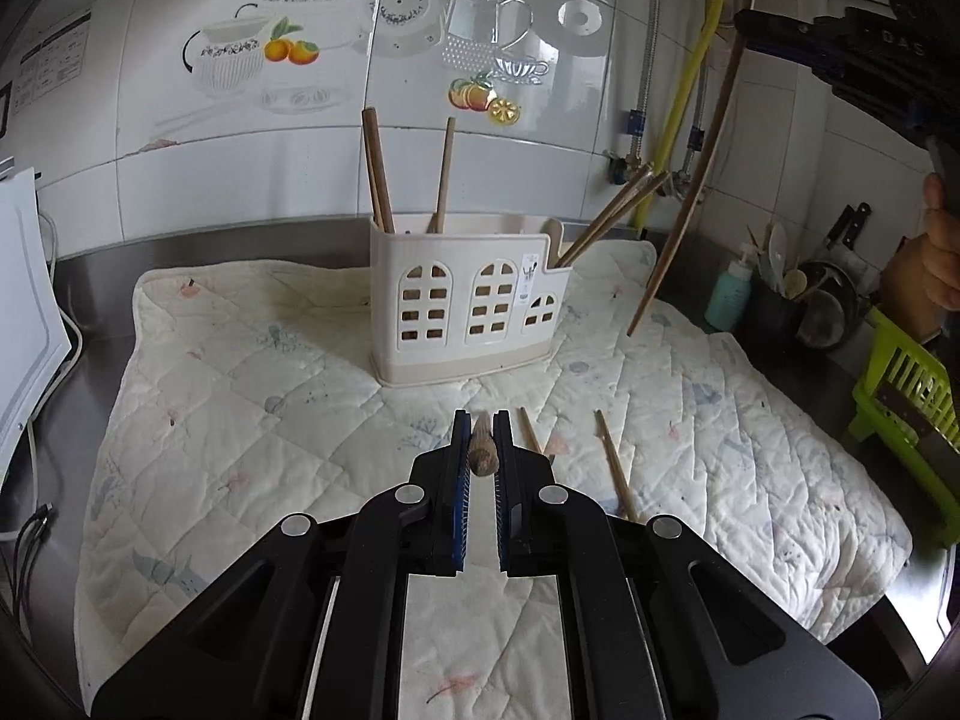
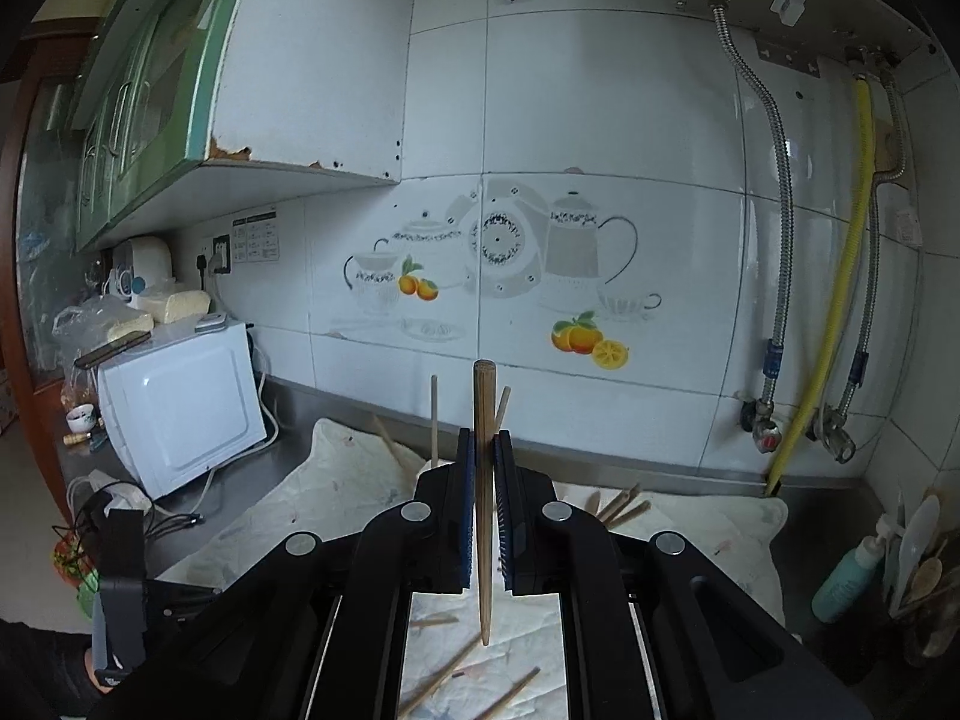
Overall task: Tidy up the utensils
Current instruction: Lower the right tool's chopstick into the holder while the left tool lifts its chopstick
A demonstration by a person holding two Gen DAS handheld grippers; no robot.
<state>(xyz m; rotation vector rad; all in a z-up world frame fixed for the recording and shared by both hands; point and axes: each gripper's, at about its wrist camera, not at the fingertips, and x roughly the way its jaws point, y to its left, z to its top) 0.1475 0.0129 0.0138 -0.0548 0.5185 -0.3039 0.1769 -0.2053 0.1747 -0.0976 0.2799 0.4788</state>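
1. Holder [image 1: 468,312] stands upright on the quilted mat [image 1: 240,372], toward the wall side of the worktop [image 1: 90,360].
2. Sorted so far: several chopsticks already stand in the holder, two at its left end [image 1: 377,171], one near the middle [image 1: 444,165], and a leaning pair in the low right compartment [image 1: 612,213].
3. Left gripper [image 1: 482,420]: jaws pressed together on a chopstick [image 1: 483,450], seen end-on between the pads. It hangs above the mat, short of the holder.
4. Right gripper [image 2: 483,438]: jaws pinching a second chopstick [image 2: 483,480], held near upright with its thick end up and its thin tip below the pads. The left view shows this stick hanging in the air to the right of the holder, clear of the mat.
5. Outstanding: at least two loose chopsticks [image 1: 615,468] lie on the mat near the left gripper; the right view shows a few more loose ones [image 2: 444,675] beneath its jaws. Exact count cannot be told.
6. Assessment: task is partway. Both held sticks are not yet in the holder, and the loose ones remain to be collected after that.
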